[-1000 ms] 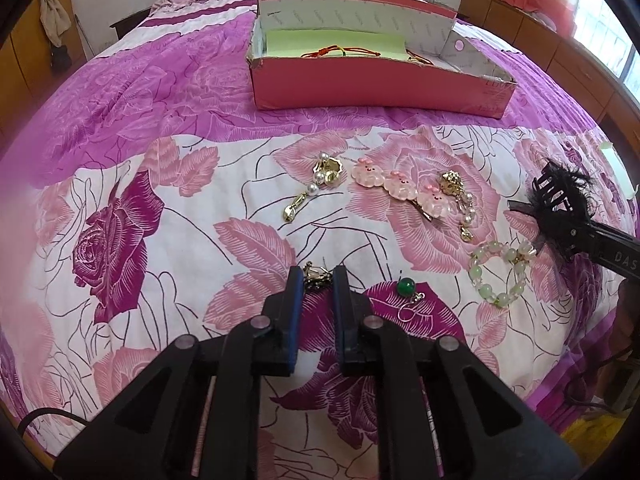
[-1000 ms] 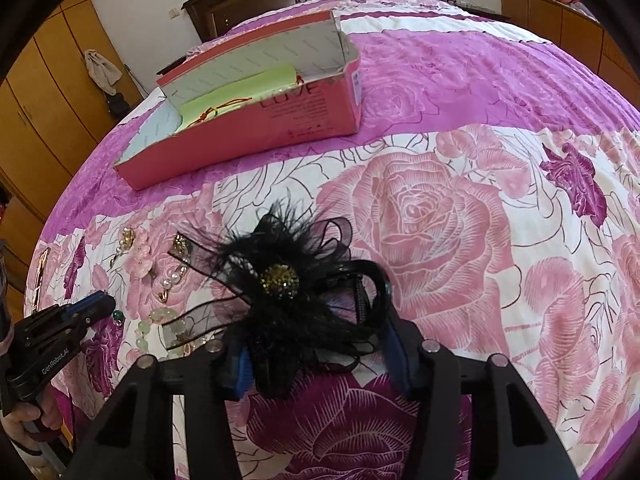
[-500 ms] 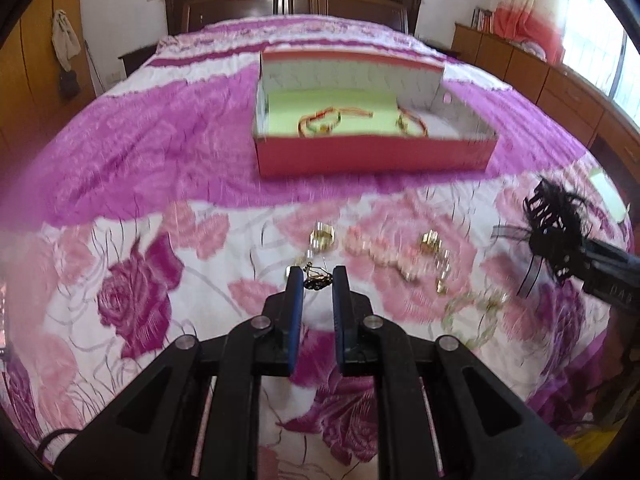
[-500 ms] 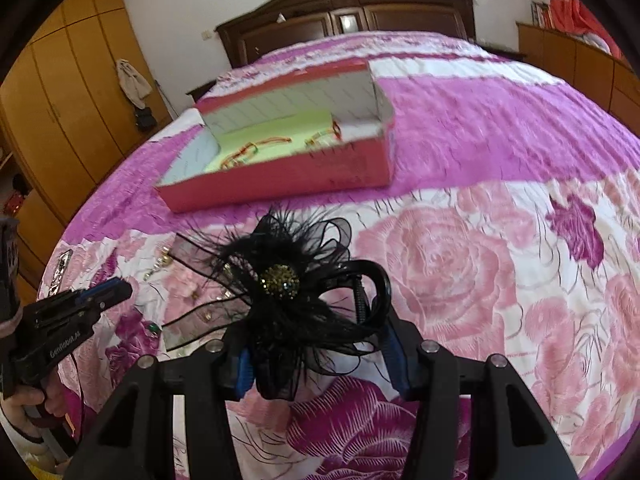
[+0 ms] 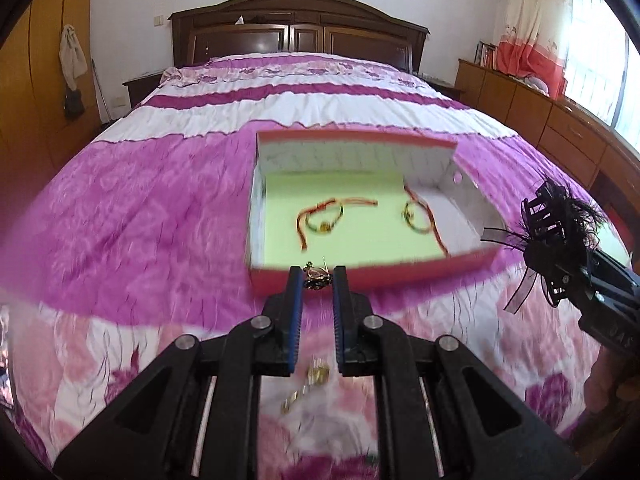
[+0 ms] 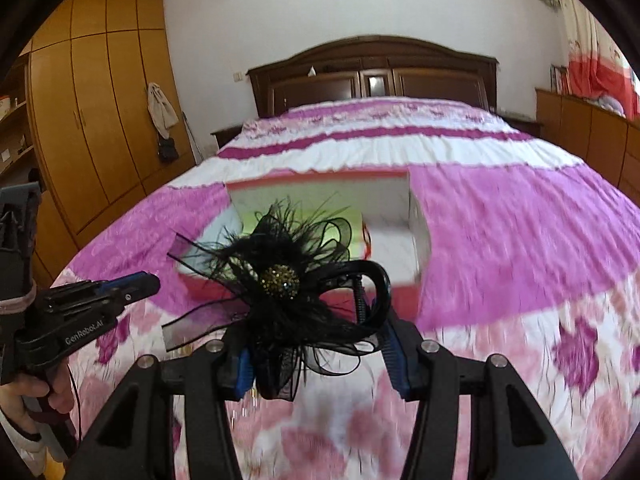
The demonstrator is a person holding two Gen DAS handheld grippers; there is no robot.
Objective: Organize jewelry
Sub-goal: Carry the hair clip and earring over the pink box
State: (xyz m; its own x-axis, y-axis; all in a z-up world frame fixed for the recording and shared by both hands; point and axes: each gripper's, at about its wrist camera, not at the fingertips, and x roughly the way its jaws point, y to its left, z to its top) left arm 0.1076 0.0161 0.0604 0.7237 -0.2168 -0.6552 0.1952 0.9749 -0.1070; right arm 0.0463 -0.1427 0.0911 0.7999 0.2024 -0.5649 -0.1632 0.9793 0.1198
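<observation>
Both grippers have risen off the quilt and swung toward the red box [image 5: 372, 276], each carrying its piece.

Left gripper [image 5: 317, 280] is clenched on a small gold earring [image 5: 318, 278], pinched at the very fingertips just short of the box's near wall; it looks light, hard and slippery, so the grip should stay on its body, not the thin hook. Right gripper [image 6: 316, 334] clasps a black feathered hair claw [image 6: 280, 280] about its stiff plastic clamp [image 6: 374, 292], with the box behind it. Its plumes and ribbon are soft and easily crushed, so the clamp is the sound hold. Two red cord bracelets [image 5: 324, 220] already lie inside on the green liner.
</observation>
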